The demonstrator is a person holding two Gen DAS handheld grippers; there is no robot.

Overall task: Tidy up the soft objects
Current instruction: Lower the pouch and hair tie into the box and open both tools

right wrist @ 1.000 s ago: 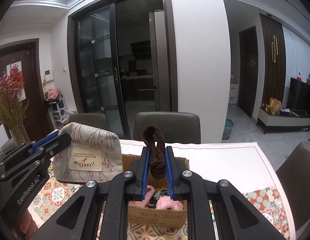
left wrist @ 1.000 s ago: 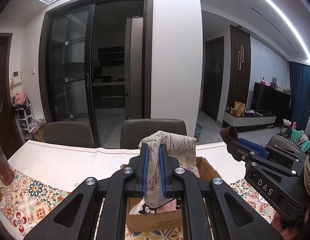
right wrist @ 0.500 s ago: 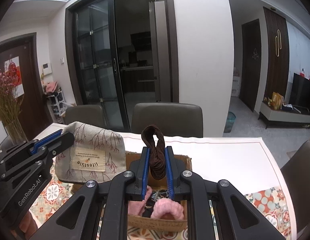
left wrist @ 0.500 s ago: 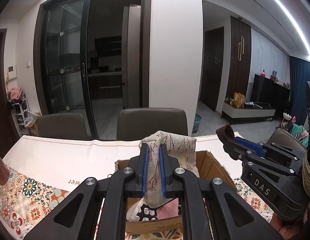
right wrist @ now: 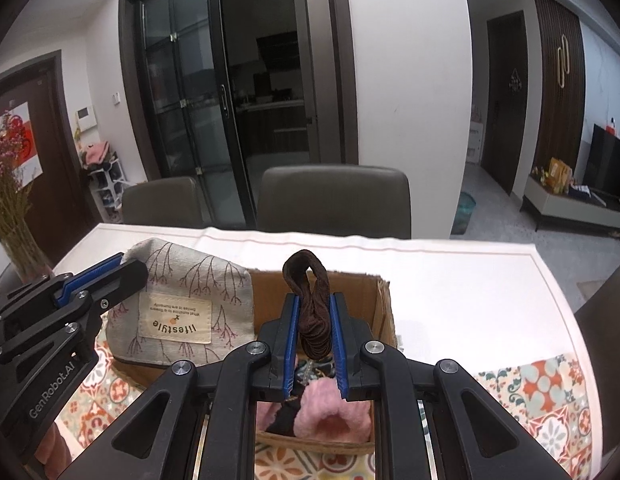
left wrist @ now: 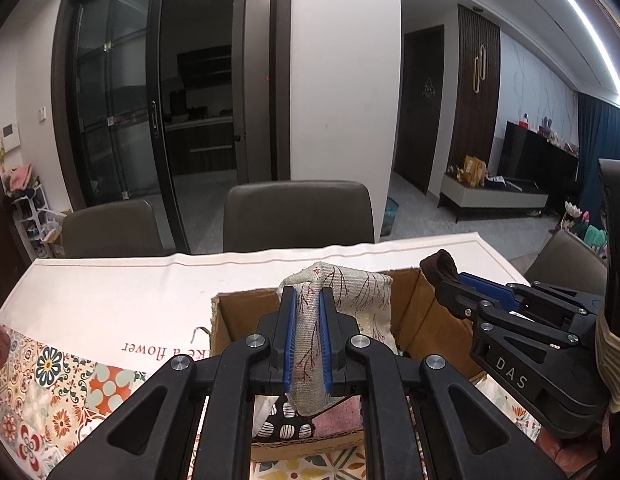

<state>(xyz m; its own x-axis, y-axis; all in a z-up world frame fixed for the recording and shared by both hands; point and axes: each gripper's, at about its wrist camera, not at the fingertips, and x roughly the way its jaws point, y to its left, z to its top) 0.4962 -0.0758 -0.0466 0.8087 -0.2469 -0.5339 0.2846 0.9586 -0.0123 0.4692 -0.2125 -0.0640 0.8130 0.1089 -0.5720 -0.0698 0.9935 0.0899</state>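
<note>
- Where lettering can be read, the left gripper shows "GenRobot.AI" in white along its black body in the right wrist view, and the right gripper shows "DAS" on its side in the left wrist view.
- The left gripper's blue pads are pinched nearly together on a fold of a beige fabric pouch printed with dark red branches; the pouch rises from between the fingertips toward 12 o'clock and hangs on the 3 o'clock side of them.
- Seen from the right wrist, the pouch carries a cream sewn label reading "lifestyle", upside down, above smaller lines too small to read.
- The right gripper is clamped fully onto a dark brown knitted item, bunched between its pads with a loop standing up at 12 o'clock past the fingertips.
- Both held pieces sit above an open cardboard box, which lies directly under and ahead of each gripper.
- Inside the box, below the right gripper at 6 o'clock, lies a fluffy pink item with something black beside it; under the left gripper a black-and-white patterned piece shows.
- The box stands on a tablecloth, white with a tiled floral border; printed on it at 9 o'clock from the left gripper is inverted writing, partly hidden, ending in "flower".
- Beyond the table at 12 o'clock stand two dark chairs.
</note>
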